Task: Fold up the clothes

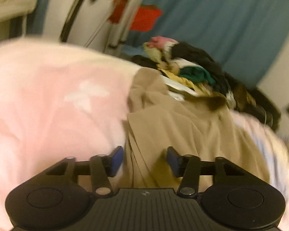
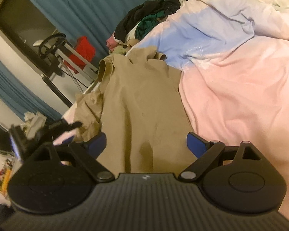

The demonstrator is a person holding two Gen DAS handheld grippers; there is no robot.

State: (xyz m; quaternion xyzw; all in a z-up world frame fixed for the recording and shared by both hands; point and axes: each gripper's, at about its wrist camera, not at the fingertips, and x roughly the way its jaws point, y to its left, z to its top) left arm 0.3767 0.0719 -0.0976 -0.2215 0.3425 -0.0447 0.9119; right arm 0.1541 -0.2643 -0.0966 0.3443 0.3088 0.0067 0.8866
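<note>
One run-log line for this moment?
left gripper open | right gripper open | tan garment on pink bedspread, unheld

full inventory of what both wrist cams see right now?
tan garment: 1, beige, spread on the bed ahead of both grippers
bedcover: 1, pink with a pale blue patch, under the garment
clothes pile: 1 heap, black, green, pink, yellow, beyond the garment
curtain: teal, background wall
red item: 1, by a metal frame near the curtain
left gripper: 1, black with blue pads, open above the garment
right gripper: 1, black with blue pads, open above the garment
</note>
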